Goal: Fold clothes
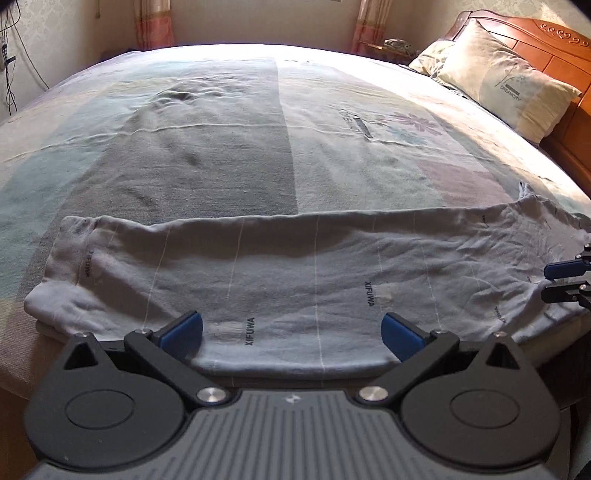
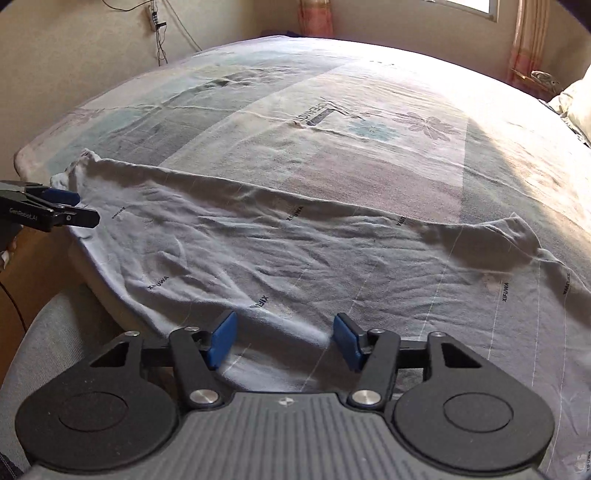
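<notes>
A pale grey garment (image 1: 280, 266) with thin white stripes and "XIFUWA" print lies flat in a long band along the near edge of the bed. My left gripper (image 1: 291, 334) hovers over its near hem with the jaws wide open and nothing gripped. My right gripper (image 2: 284, 339) sits over the wrinkled part of the garment (image 2: 295, 266). Its blue pads stand apart, and cloth lies below the gap without being pinched. Each gripper shows in the other's view: the right gripper (image 1: 550, 282) at the right edge, the left gripper (image 2: 79, 208) at the left edge by the garment's corner.
The bed is covered by a patterned sheet (image 1: 229, 147) in grey, teal and pink blocks. A pillow (image 1: 506, 88) leans on a wooden headboard (image 1: 554, 48) at the far right. Curtains (image 2: 524, 40) and a wall with hanging cables (image 2: 159, 33) lie beyond.
</notes>
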Motion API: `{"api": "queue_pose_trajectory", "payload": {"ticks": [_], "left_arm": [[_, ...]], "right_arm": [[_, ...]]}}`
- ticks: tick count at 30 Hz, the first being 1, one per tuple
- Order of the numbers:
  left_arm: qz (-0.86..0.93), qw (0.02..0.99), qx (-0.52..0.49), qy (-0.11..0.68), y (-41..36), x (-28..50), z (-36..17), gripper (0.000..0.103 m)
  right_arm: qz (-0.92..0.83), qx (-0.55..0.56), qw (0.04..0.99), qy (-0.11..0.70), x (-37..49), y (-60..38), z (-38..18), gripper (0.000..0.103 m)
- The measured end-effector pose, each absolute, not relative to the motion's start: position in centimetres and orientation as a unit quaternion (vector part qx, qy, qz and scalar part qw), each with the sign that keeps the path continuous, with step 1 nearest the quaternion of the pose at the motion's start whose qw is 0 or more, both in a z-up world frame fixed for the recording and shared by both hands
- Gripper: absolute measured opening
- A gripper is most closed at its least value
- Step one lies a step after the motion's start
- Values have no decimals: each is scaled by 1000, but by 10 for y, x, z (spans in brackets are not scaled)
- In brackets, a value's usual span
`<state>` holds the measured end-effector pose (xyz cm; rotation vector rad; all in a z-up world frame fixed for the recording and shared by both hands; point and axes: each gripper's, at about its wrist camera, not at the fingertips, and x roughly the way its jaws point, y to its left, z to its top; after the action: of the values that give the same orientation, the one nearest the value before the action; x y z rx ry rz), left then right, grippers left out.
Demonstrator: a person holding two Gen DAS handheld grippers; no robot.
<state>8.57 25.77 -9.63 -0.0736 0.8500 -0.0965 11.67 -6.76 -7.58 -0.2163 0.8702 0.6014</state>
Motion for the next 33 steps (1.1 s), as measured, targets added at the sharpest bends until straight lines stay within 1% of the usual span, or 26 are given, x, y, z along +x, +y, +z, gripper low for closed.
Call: {"api": "queue_pose_trajectory", "payload": {"ticks": [3,4,8,12,13,14,15,19,20,21,26,33], "left_arm": [[-39,918,-32,392,255,76,-87,102],[-39,919,-26,392,253,74,-86,102],[-38,920,1,391,246,65,-82,102],[-42,919,-6,393,247,58,-83,102],[-42,918,-7,393,247,57,-83,102],[-40,918,-9,394,248,56,-83,102],[-37,918,-11,394,248,56,-83,102],[-40,919,-7,393,249,54,-81,102],[-41,918,-6,393,248,54,-81,102],[-41,918,-4,394,247,54,-81,102],[-54,918,3,393,239,55,-82,102],[-62,915,6,399,235,61,-89,102]], "right_arm": [[328,-135,847,397,111,-52,-68,33],[347,-149,840,389,109,-43,-65,31],[426,-218,807,347,91,-4,-59,30],[466,-290,770,326,76,21,-70,29],[465,-302,765,327,76,25,-75,26],[461,-314,762,330,76,28,-80,16],[456,-322,760,332,77,29,-83,9],[455,-321,763,329,79,27,-82,8],[453,-325,764,325,79,26,-82,2],[451,-330,764,322,78,25,-81,2],[454,-333,764,315,77,18,-72,1],[450,-333,760,331,80,10,-70,1]]}}
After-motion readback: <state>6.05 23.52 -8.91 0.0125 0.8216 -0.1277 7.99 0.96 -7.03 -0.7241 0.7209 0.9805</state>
